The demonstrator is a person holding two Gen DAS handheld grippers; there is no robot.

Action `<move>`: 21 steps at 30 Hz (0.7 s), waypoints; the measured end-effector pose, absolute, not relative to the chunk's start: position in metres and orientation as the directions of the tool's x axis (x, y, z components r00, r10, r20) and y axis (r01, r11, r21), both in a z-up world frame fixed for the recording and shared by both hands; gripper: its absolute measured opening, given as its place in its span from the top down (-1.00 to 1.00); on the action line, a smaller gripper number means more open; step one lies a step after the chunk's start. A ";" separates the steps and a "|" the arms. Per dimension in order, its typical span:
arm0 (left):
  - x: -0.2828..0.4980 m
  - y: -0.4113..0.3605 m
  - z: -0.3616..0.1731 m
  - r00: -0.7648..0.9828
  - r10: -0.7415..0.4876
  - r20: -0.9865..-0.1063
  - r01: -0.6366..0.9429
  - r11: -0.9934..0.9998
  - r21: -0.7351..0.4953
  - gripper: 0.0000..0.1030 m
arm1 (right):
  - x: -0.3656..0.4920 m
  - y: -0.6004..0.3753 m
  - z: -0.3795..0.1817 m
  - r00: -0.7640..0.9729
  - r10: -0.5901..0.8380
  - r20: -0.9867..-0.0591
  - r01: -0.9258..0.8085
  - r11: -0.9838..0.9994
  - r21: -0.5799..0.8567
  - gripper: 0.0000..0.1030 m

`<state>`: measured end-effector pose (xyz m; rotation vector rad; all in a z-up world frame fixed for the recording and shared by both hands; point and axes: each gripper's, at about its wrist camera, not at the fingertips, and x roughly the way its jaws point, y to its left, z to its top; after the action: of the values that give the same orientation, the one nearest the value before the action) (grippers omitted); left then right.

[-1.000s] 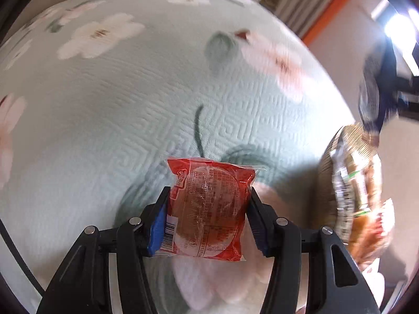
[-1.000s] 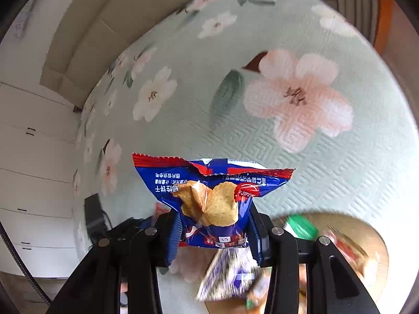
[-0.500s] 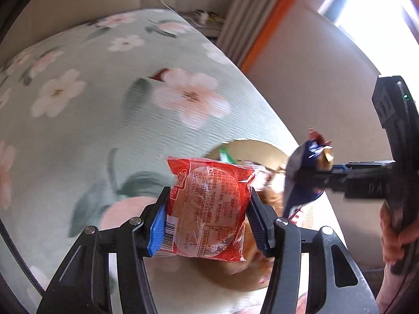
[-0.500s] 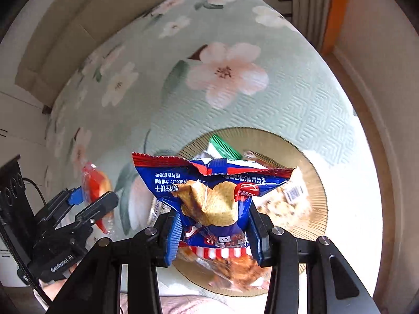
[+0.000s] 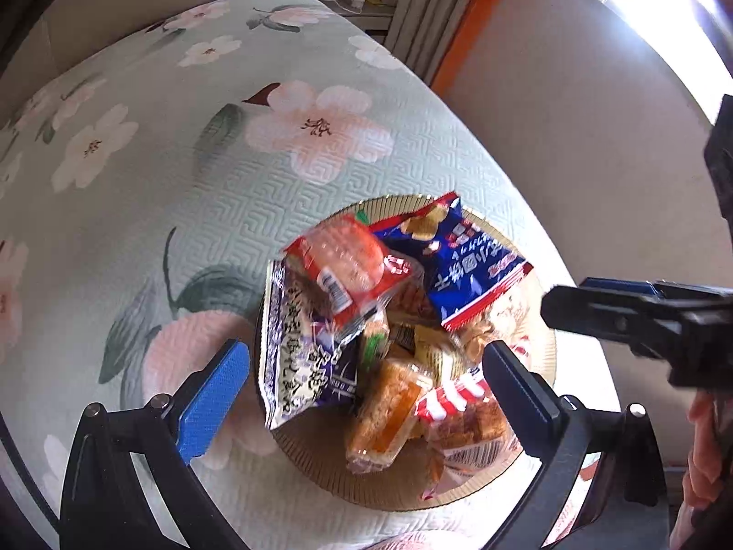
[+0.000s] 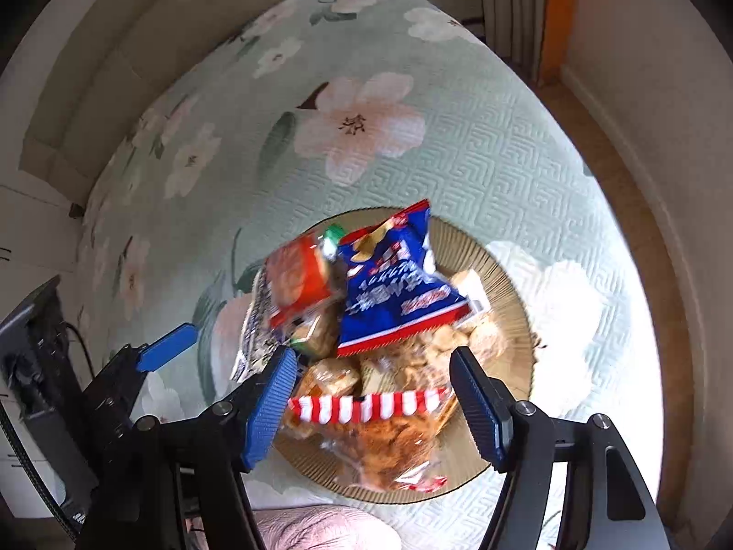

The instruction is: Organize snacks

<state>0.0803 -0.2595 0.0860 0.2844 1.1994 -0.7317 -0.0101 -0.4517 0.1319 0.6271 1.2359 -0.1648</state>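
While opening over the plate (image 5: 316, 463), both jaws empty: red packet (image 5: 352, 266), blue packet (image 5: 462, 266) (lettering blurred) released.

White Chinese lettering marks the blue packet (image 5: 458, 261), too blurred to read.

Red snack pkt (image 5: 350, 266) and blue cracker pkt (image 5: 451, 259), both tilted and blurred, atop the snack pile in round ribbed tray (image 5: 316, 463), far side; red left of blue, edges touching.
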 end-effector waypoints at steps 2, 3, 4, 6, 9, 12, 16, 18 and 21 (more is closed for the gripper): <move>0.072 -0.257 0.084 0.177 -0.337 -0.925 0.647 0.748 -0.148 -0.98 | -0.025 -0.442 0.128 0.344 0.221 -0.912 0.451 0.813 0.368 -0.32; 0.068 -0.254 0.081 0.171 -0.327 -0.929 0.644 0.751 -0.146 -0.98 | -0.030 -0.437 0.124 0.338 0.220 -0.915 0.456 0.813 0.363 -0.33; 0.062 -0.252 0.077 0.160 -0.309 -0.937 0.641 0.754 -0.140 -0.99 | -0.033 -0.433 0.117 0.320 0.213 -0.923 0.463 0.815 0.348 -0.35; 0.055 -0.249 0.071 0.159 -0.289 -0.944 0.637 0.761 -0.126 -0.99 | -0.040 -0.427 0.107 0.294 0.195 -0.936 0.482 0.815 0.322 -0.37; 0.045 -0.245 0.060 0.160 -0.259 -0.952 0.629 0.770 -0.104 -0.99 | -0.049 -0.421 0.097 0.255 0.170 -0.952 0.497 0.821 0.280 -0.38; 0.039 -0.243 0.053 0.172 -0.226 -0.959 0.617 0.783 -0.074 -0.99 | -0.055 -0.419 0.090 0.239 0.156 -0.959 0.514 0.817 0.261 -0.42; 0.036 -0.239 0.048 0.204 -0.179 -0.962 0.602 0.798 -0.021 -0.99 | -0.064 -0.415 0.084 0.255 0.159 -0.954 0.533 0.800 0.276 -0.46; 0.036 -0.236 0.047 0.215 -0.162 -0.963 0.594 0.804 -0.003 -0.99 | -0.063 -0.411 0.084 0.263 0.139 -0.955 0.520 0.813 0.261 -0.49; 0.039 -0.231 0.045 0.213 -0.157 -0.964 0.583 0.813 -0.004 -0.98 | -0.061 -0.404 0.084 0.272 0.115 -0.955 0.511 0.824 0.245 -0.57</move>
<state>0.0386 -0.2308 0.0447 0.4015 1.2592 -0.5332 -0.0614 -0.4035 0.0842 0.5807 1.2856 -0.2881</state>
